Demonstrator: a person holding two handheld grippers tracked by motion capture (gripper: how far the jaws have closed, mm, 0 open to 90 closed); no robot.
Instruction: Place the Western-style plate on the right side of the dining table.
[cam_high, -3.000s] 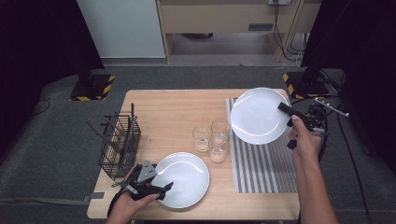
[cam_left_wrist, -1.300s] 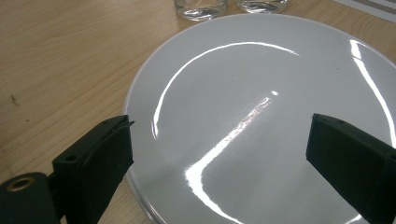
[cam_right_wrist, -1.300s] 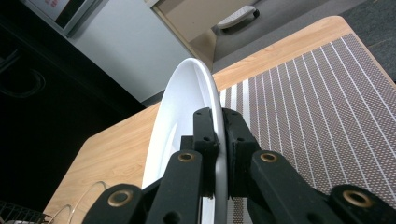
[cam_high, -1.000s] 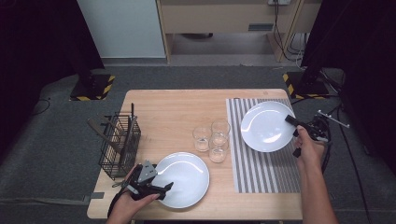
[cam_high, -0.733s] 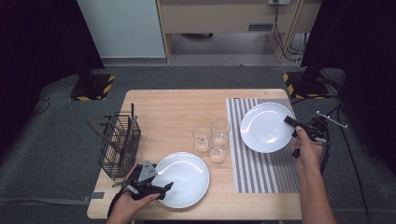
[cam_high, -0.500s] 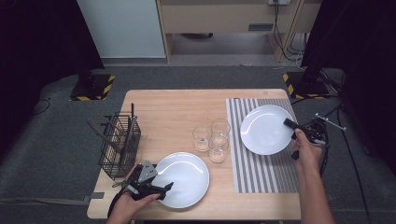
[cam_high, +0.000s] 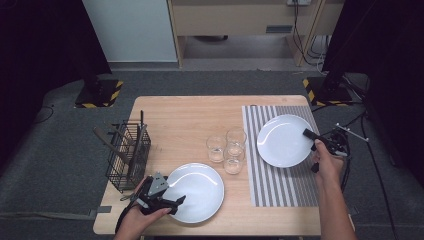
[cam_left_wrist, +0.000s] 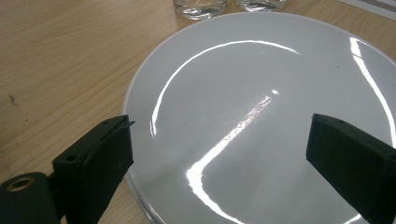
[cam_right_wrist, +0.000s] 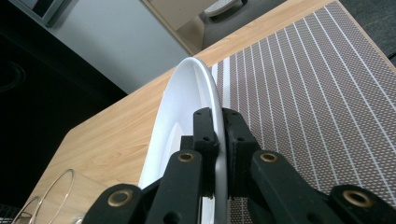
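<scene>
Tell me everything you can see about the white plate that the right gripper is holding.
The white plate is round, plain and glossy, and looks like glazed ceramic, with a shallow well and a raised rim. The right gripper is shut on its right edge, one jaw on each face. It sits low over the striped placemat, right of three clear glasses; the right gripper view suggests it is tilted, and contact with the mat is unclear.

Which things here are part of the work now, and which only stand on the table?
In use: right gripper shut on plate, over striped mat; left gripper open at second plate.
Idle: three glasses, wire basket.
</scene>
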